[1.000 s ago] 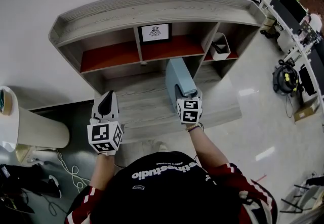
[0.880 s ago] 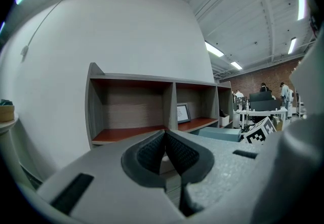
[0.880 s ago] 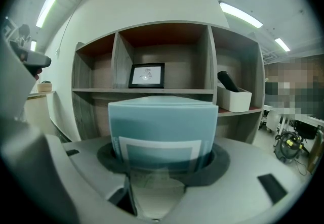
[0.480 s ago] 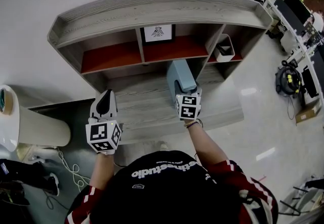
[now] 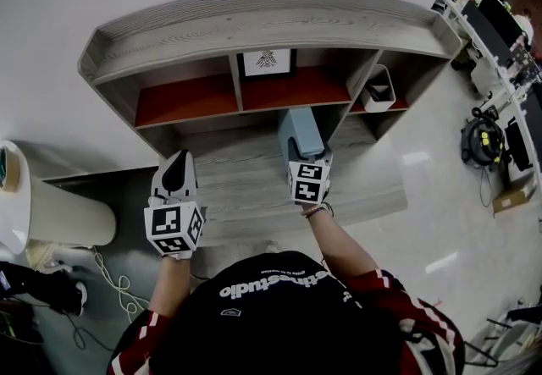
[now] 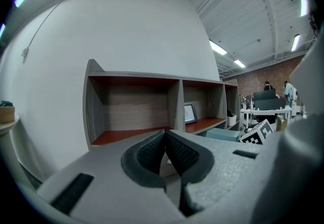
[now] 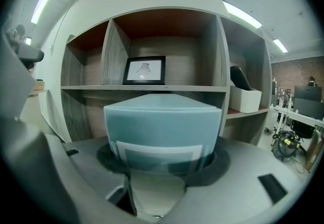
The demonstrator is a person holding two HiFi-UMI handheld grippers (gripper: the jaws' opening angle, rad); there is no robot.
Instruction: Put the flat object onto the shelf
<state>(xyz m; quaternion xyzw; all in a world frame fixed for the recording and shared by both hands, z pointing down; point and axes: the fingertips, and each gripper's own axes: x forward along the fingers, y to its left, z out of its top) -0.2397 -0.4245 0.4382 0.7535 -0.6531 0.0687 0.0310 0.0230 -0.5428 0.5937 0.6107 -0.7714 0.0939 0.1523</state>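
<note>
Right claw (image 5: pixel 298 151) sits nearer shelf (image 5: pixel 254 22) than a second ago; we grip blue flat object (image 5: pixel 300 124) between wide-spread jaws, before lower middle bay. Left claw (image 5: pixel 175 165) closed, empty.

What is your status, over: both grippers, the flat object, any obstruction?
Left gripper jaws together, empty. Right gripper clamps pale blue flat box, at grey wooden shelf front. Framed picture occupies middle bay above.

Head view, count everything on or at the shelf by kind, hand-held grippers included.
picture frame: 1
white bin: 1
dark item in bin: 1
blue flat box: 1
left hand-held gripper and right hand-held gripper: 2
total: 6
</note>
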